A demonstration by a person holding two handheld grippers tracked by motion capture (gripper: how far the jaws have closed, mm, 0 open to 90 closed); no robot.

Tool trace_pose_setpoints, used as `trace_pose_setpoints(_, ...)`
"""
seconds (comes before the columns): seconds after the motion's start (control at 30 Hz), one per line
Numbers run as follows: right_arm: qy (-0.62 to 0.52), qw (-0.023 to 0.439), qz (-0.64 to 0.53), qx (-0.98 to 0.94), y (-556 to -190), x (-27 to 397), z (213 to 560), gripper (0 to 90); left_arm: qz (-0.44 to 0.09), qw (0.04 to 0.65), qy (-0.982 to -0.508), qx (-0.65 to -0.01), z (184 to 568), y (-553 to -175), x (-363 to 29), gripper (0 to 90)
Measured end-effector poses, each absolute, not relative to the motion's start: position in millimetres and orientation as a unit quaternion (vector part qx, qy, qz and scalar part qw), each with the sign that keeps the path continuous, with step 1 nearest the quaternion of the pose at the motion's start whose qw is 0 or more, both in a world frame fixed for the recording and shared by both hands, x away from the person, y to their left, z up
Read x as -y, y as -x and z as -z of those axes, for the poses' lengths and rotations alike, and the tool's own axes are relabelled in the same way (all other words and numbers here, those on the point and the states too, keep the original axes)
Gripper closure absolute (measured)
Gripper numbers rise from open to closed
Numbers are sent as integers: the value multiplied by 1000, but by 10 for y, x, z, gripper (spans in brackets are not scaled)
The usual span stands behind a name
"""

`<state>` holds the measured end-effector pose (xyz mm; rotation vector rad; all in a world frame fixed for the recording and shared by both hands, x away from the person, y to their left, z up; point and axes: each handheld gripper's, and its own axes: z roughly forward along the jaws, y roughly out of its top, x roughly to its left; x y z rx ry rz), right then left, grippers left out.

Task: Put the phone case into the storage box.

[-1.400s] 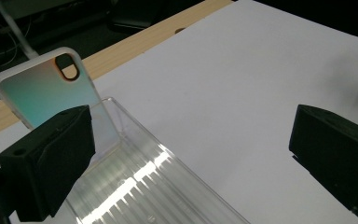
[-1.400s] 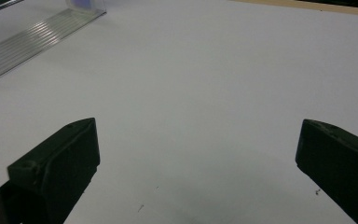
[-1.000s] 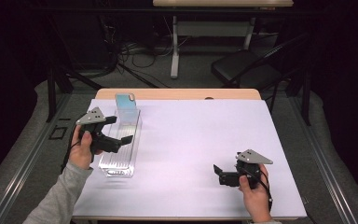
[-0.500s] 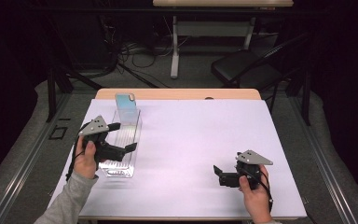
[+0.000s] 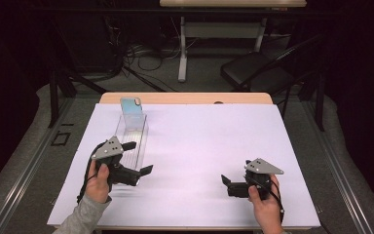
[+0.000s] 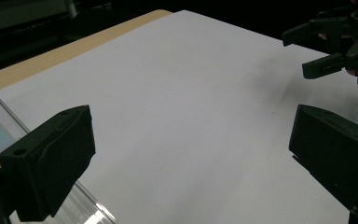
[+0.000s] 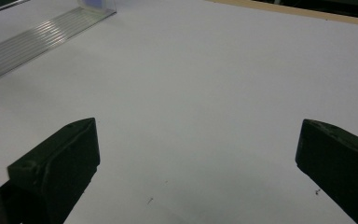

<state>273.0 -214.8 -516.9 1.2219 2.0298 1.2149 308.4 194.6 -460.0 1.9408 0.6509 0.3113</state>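
A clear slotted rack (image 5: 135, 132) lies lengthwise on the left of the white sheet (image 5: 204, 141). A light-blue flat slab (image 5: 130, 110) stands upright in its far end. My left gripper (image 5: 137, 157) hovers over the rack's near end, open and holding nothing, pointing right across the table. In the left gripper view the left gripper (image 6: 191, 163) frames bare sheet, with the rack's edge (image 6: 91, 207) at bottom left. My right gripper (image 5: 225, 182) rests low near the front right, open and holding nothing, pointing left. The right gripper view has the right gripper (image 7: 196, 168) wide apart and the rack (image 7: 42, 37) far off.
The white sheet covers nearly the whole tabletop, with a strip of wood (image 5: 185, 98) bare at the far edge. Beyond the table are a dark chair (image 5: 253, 73), a desk leg (image 5: 182, 48) and floor cables (image 5: 136, 53). The other hand's gripper (image 6: 335, 42) appears far off.
My left gripper has come toward the near end of the rack and turned right. The right gripper has hardly moved.
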Motion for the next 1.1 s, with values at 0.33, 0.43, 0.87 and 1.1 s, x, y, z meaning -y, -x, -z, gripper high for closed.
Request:
trace_pose_setpoints(0.33,-432,241,-445,-747,-2691,2089,5178,0,-117,512,-811,-259,4745,-2947,-1824,5)
trace_pose_setpoints(0.43,-432,239,-445,-747,-2678,2088,5179,0,-113,512,-812,-256,4780,-2911,-1777,5)
trace_pose_setpoints(0.87,-424,238,-446,-751,-2639,2071,5209,0,-97,514,-816,-246,4881,-2853,-1710,5)
trace_pose_setpoints(1.1,-423,239,-449,-750,-2628,2067,5218,0,-95,519,-812,-249,4890,-2861,-1737,5)
